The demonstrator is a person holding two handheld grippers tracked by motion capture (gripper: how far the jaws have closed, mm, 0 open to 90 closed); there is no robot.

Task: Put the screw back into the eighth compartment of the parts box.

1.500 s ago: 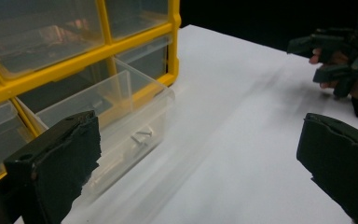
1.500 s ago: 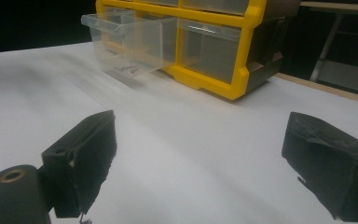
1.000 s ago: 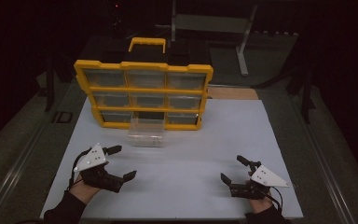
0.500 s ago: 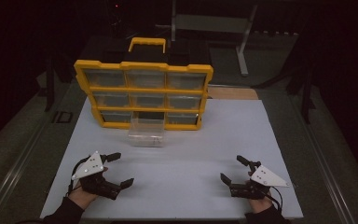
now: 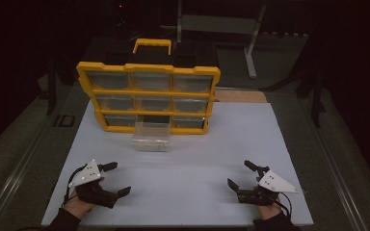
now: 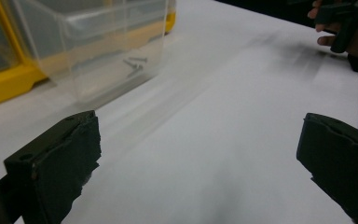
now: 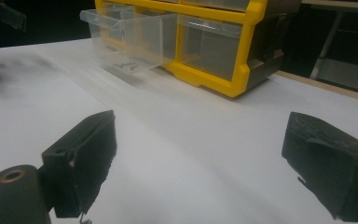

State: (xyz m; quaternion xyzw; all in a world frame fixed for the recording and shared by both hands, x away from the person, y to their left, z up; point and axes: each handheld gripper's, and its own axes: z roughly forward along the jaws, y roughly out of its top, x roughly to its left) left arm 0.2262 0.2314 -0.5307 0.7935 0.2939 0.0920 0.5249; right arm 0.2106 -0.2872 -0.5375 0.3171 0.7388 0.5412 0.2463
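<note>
A yellow organiser (image 5: 149,96) with several clear drawers stands at the back of the white table (image 5: 188,159). Its bottom middle drawer (image 5: 151,134) is pulled out onto the table; a few small screws (image 6: 135,65) lie inside it. My left gripper (image 5: 116,179) rests open near the front left edge, nothing between its black fingers (image 6: 56,163). Over at the front right, my right gripper (image 5: 241,175) is open too, holding nothing. The drawer (image 7: 130,39) and the organiser (image 7: 223,51) lie ahead of the right gripper's jaws.
A brown board (image 5: 241,96) lies behind the table's right rear corner. A grey metal stand (image 5: 221,29) is in the dark background. The white surface between the grippers and the drawer is bare.
My left gripper has drifted toward the front edge and turned slightly. The right gripper has stayed put. The drawer has not moved.
</note>
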